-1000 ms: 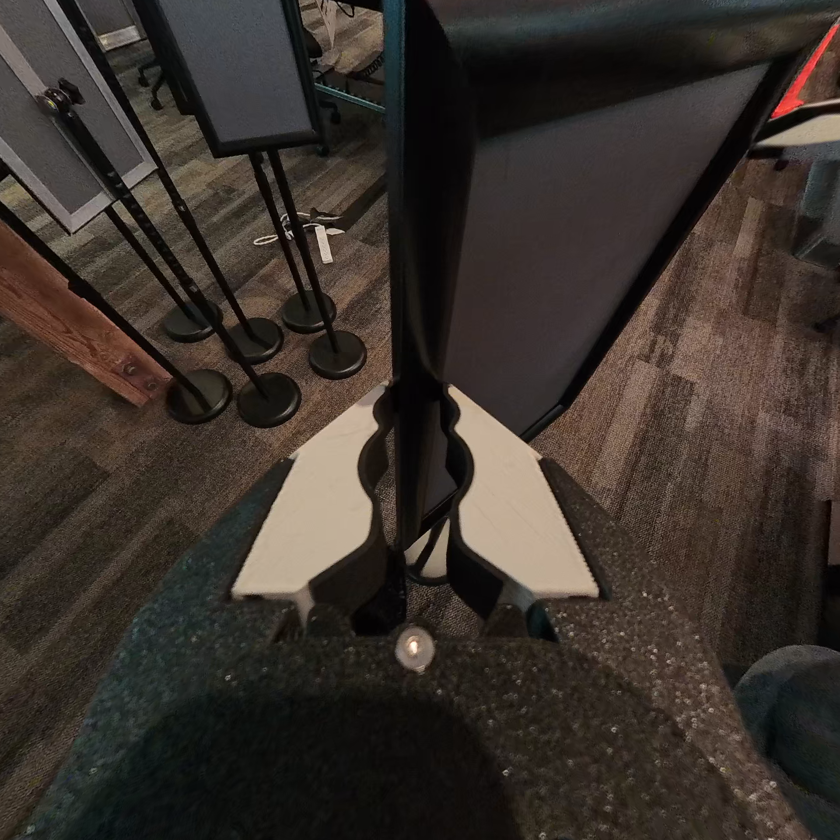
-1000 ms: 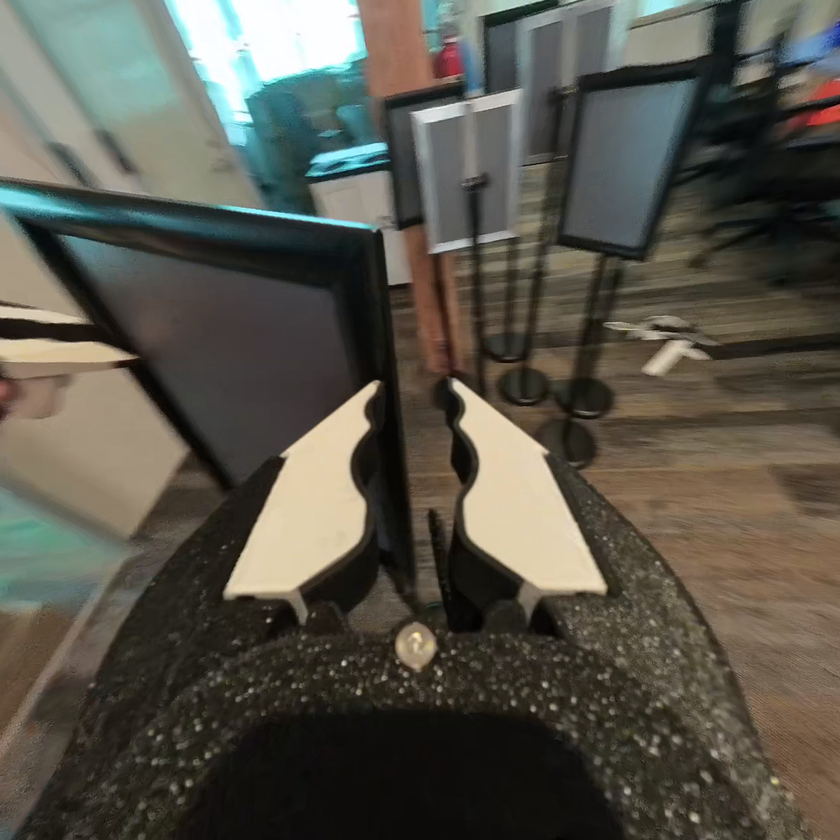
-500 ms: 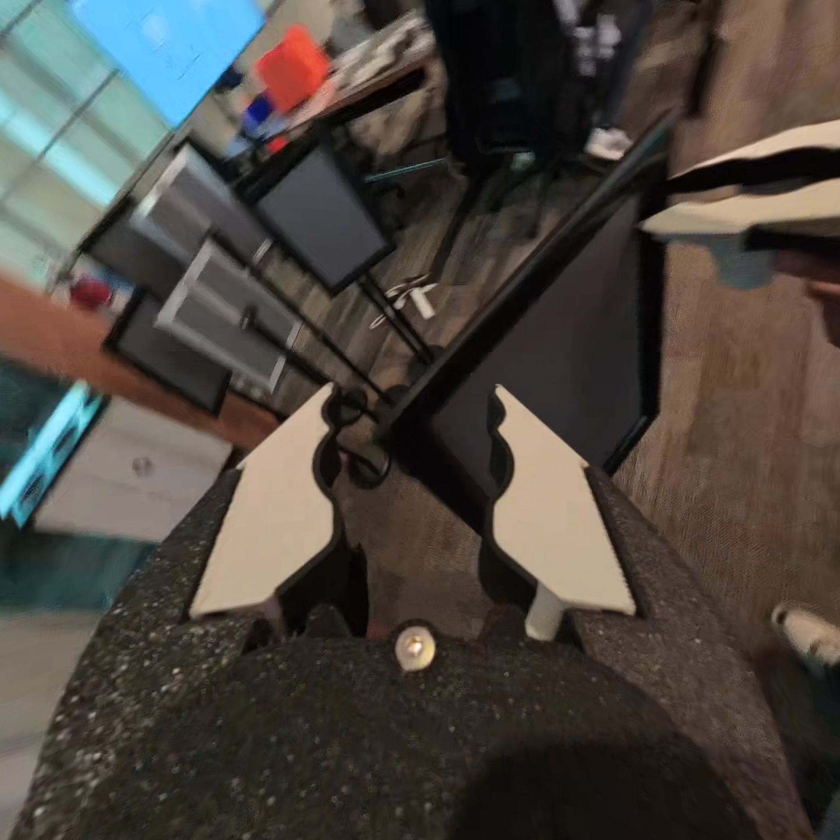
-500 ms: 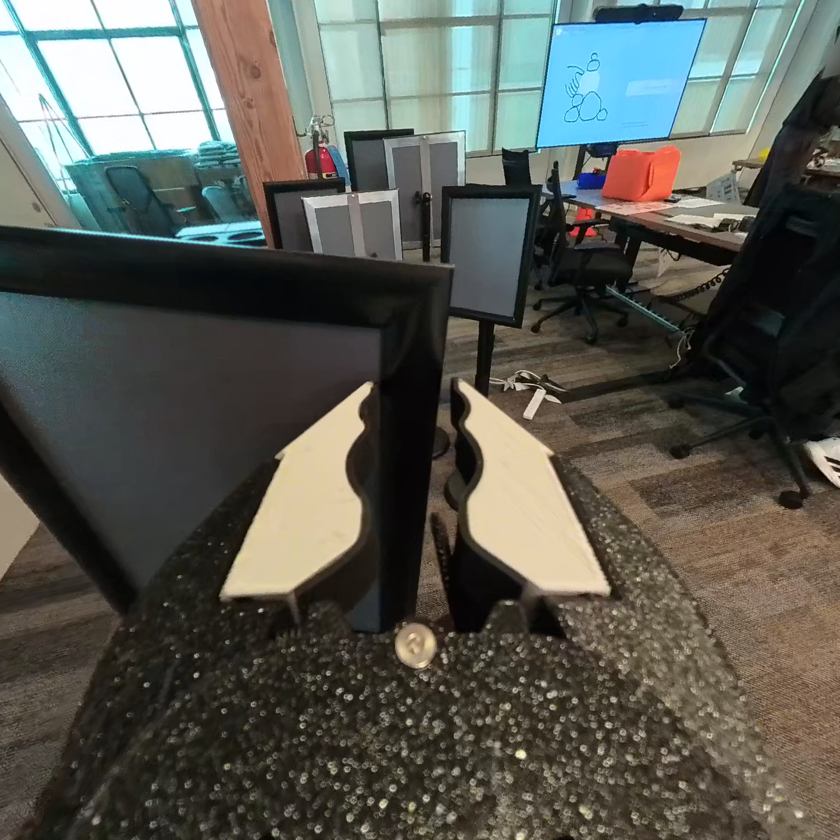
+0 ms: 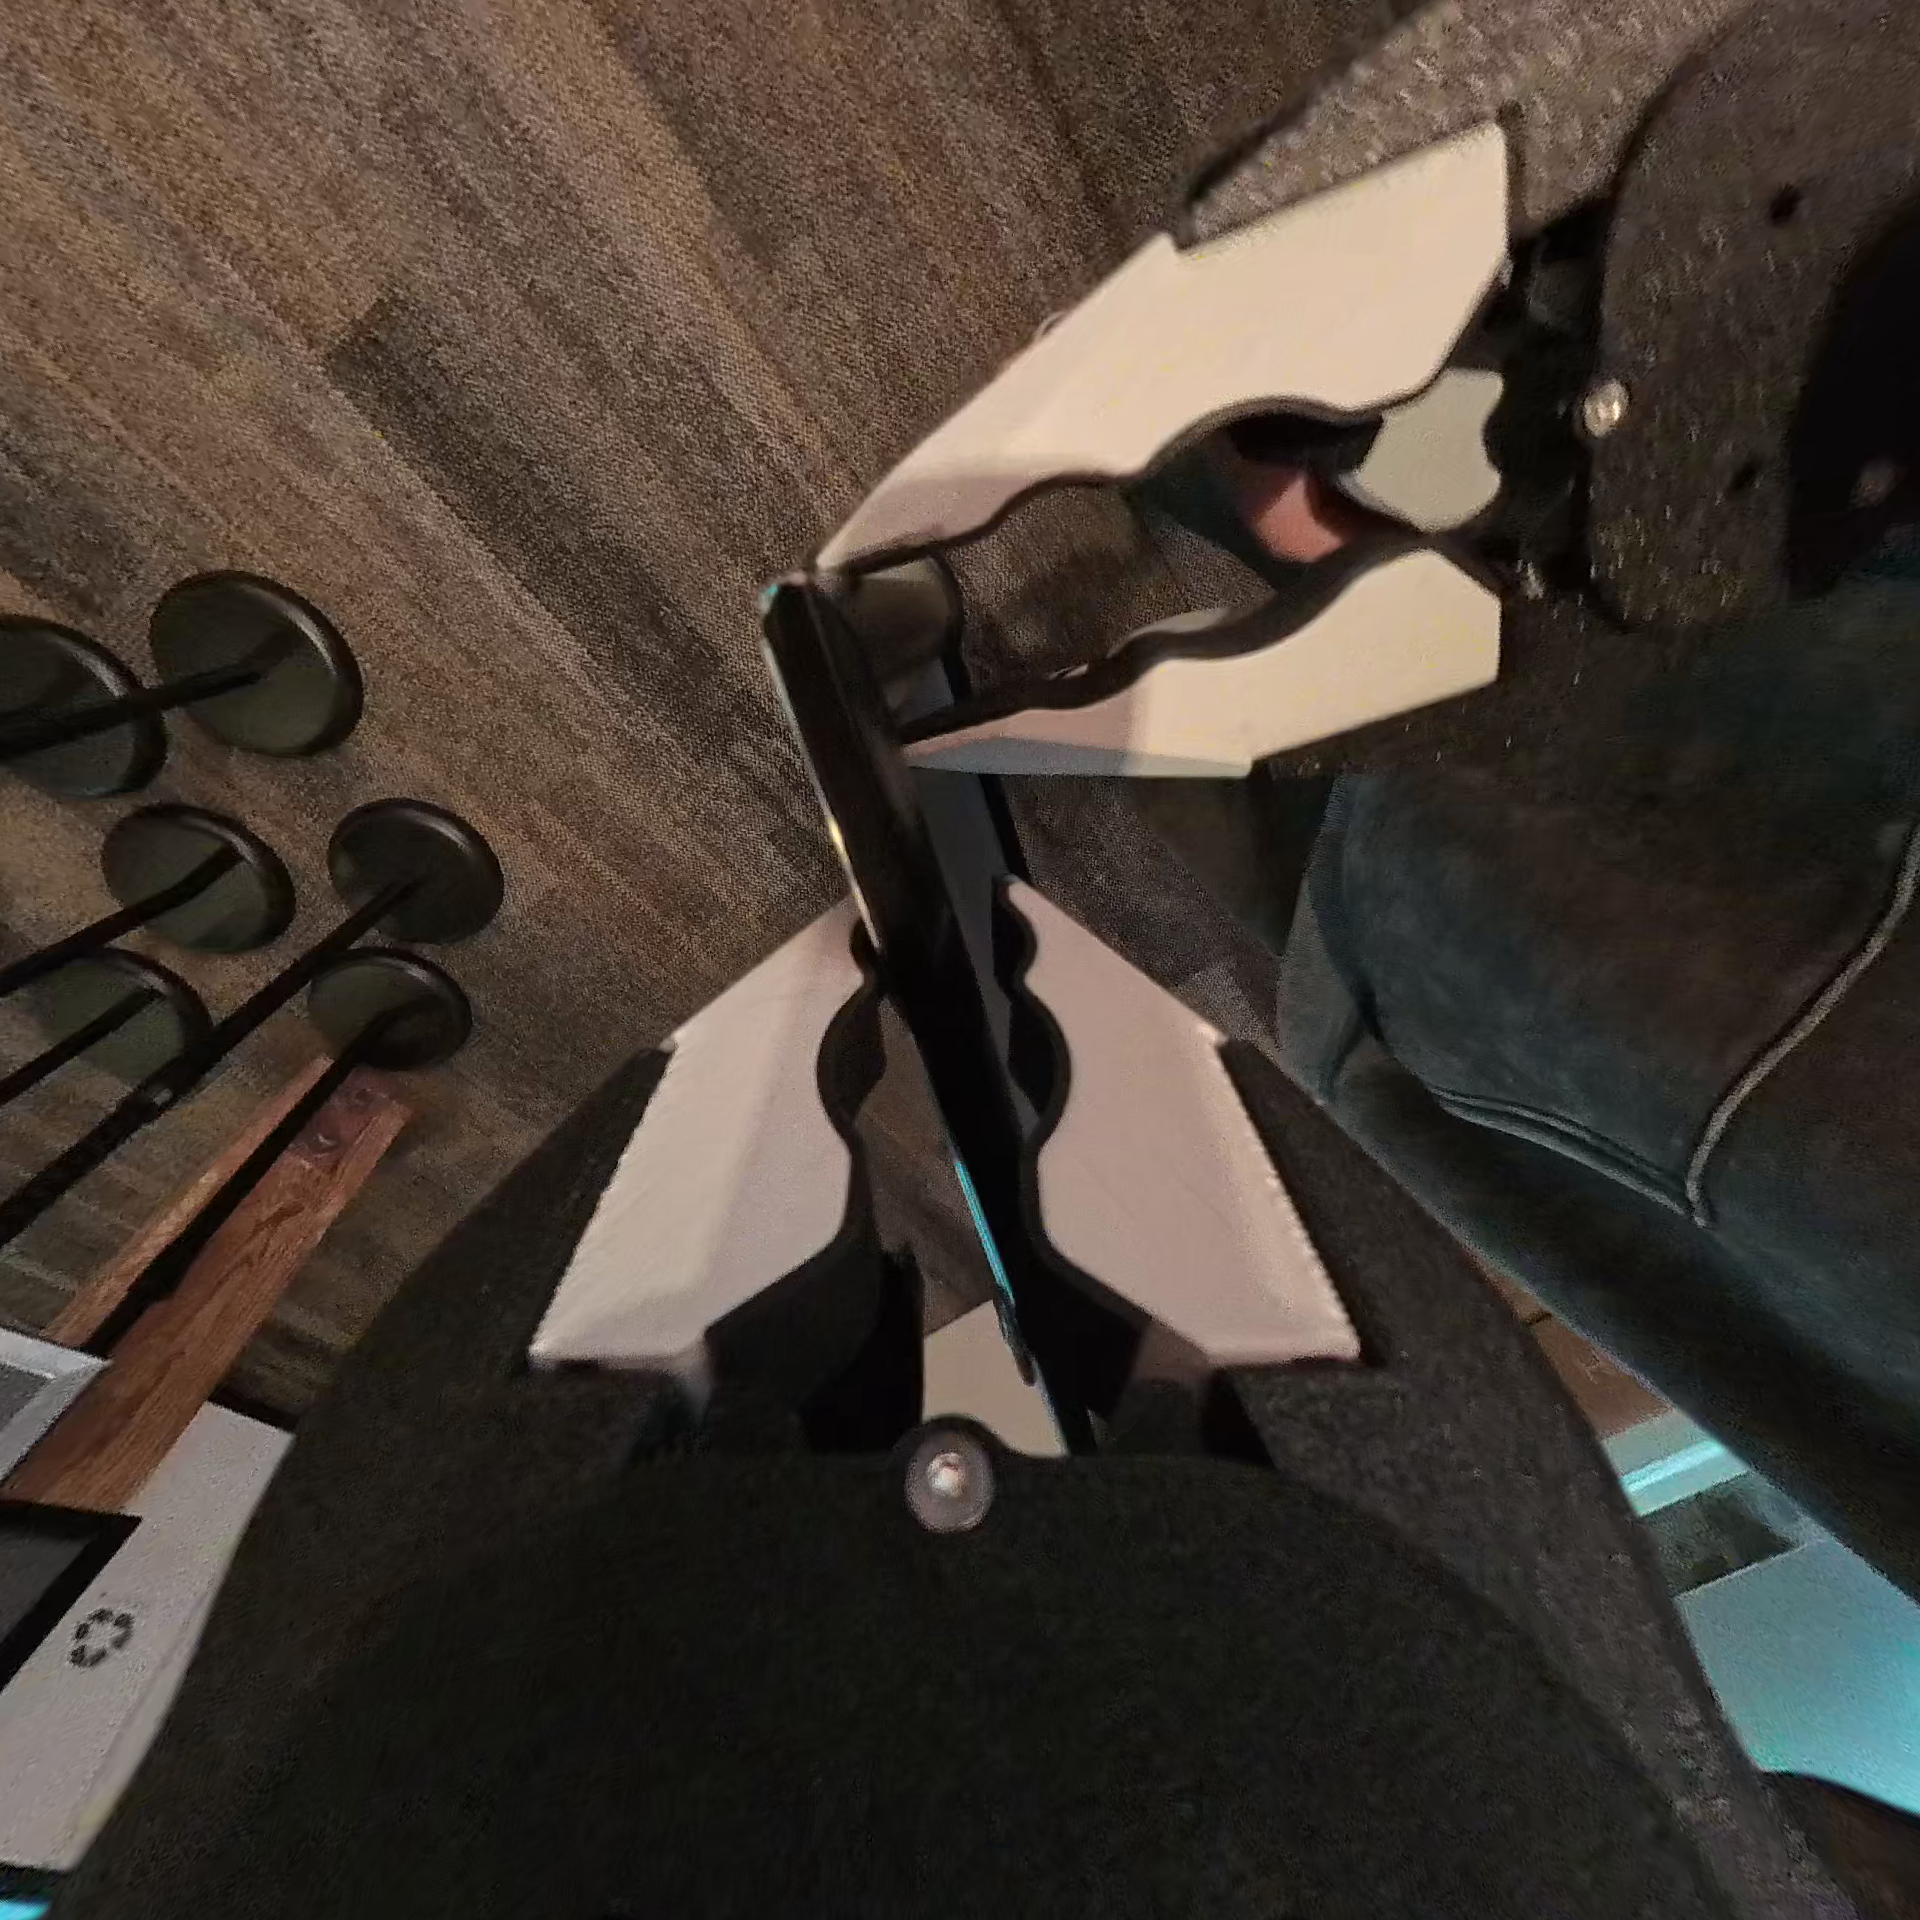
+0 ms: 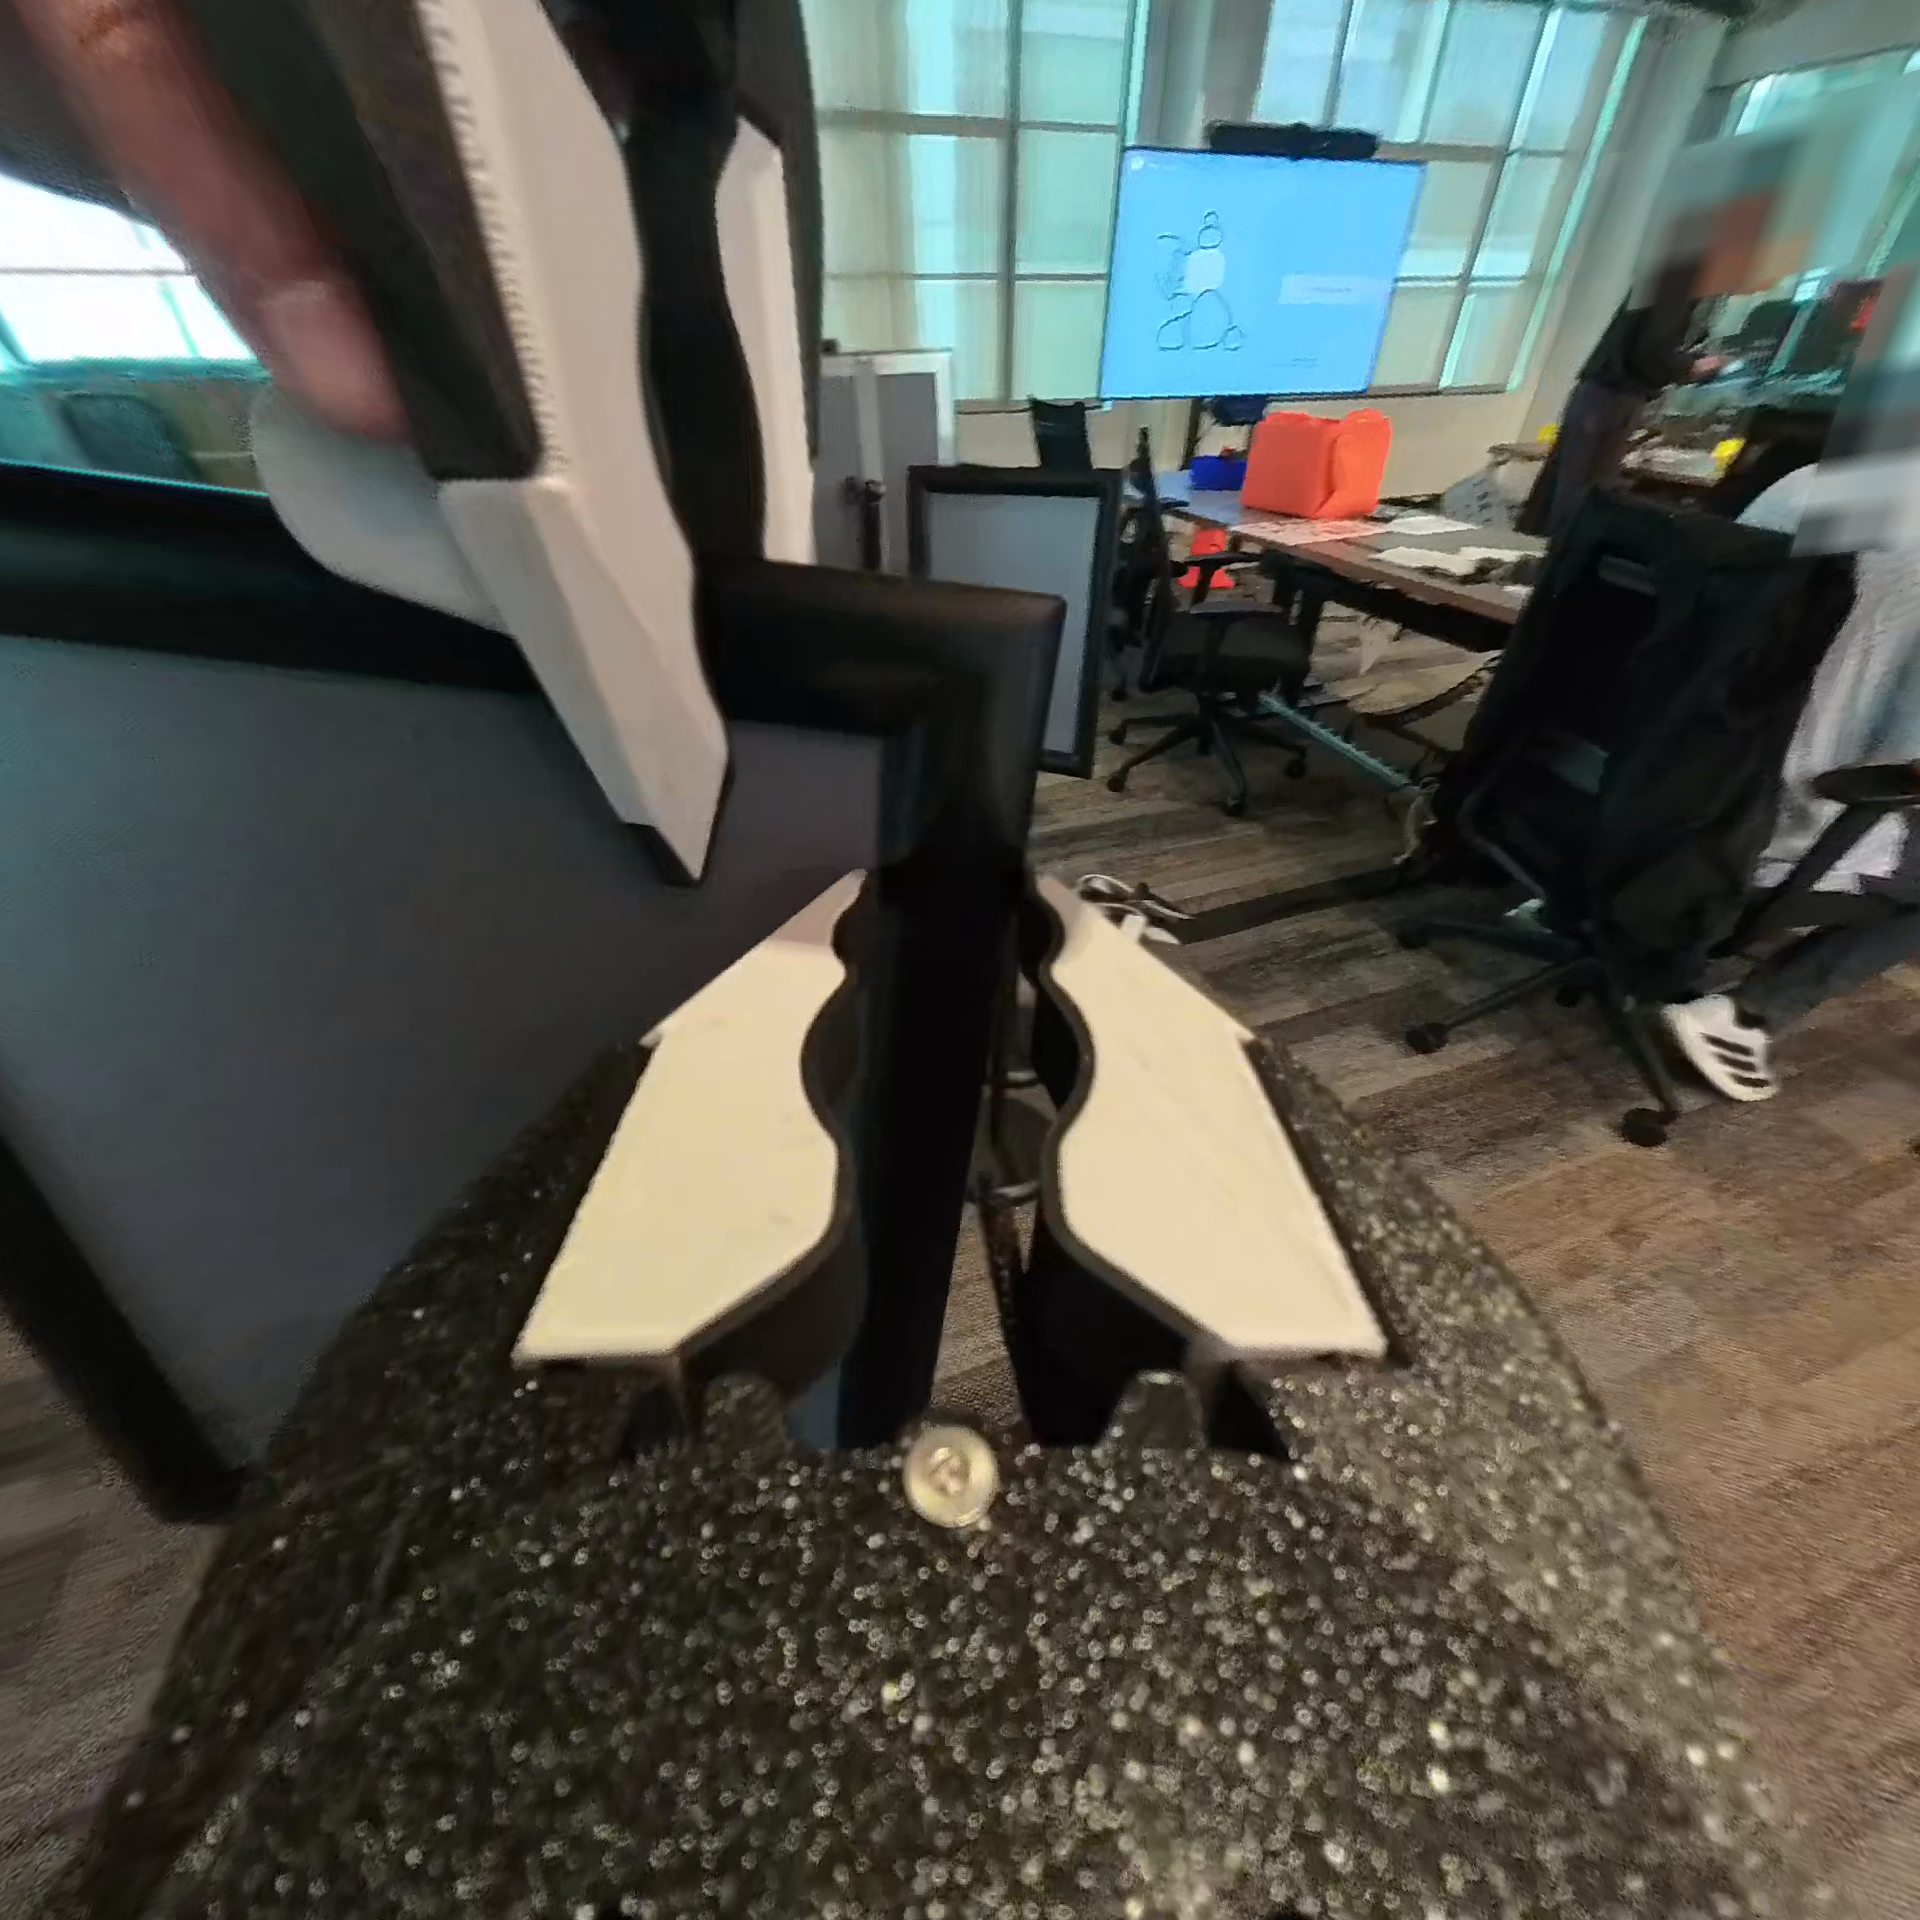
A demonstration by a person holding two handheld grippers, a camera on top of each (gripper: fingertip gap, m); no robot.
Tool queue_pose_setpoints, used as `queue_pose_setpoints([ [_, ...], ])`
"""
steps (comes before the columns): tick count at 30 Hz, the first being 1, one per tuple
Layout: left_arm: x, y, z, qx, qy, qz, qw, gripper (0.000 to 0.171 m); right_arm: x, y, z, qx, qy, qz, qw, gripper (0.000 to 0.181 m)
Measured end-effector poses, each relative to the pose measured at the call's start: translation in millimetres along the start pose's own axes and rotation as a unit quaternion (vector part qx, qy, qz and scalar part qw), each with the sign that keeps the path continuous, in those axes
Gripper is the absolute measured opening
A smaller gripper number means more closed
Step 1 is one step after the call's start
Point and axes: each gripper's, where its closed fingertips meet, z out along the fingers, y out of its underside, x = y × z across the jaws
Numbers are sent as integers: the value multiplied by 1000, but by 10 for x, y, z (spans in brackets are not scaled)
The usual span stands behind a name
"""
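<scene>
A black-framed sign panel with a grey face stands upright. My right gripper is shut on its vertical side rail, just below the top corner. My left gripper points down at the carpet and is shut on the frame's top rail, seen edge-on. In the right wrist view the left gripper comes down from the upper left and straddles the top rail close to the corner. In the left wrist view the right gripper grips the frame's end from the upper right.
Several round black stand bases with poles, a wooden post and a white bin lie to the left on the carpet. A person's trouser leg is close on the right. Office chairs, another sign stand and a table stand ahead.
The left gripper opened and came off the frame half a second ago; it now points downward and is shut on the top rail near the corner. The right gripper kept its hold.
</scene>
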Motion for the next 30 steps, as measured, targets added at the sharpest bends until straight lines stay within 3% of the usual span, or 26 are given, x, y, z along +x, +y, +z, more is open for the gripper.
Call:
queue_pose_setpoints([
  [2,-28,-17,-1,1,5,-20,1000,8,16,0,-10,1,13,14,1000,25],
  [9,-15,-32,-7,10,36,-14,999,8,26,-9,-50,9,-54,41,998,23],
  [14,0,-31,-4,12,42,-10,999,8,20,-11,-79,14,-60,29,998,23],
  [30,-35,-79,-9,43,23,-6,999,6,80,-43,-109,-1,113,-35,993,24],
])
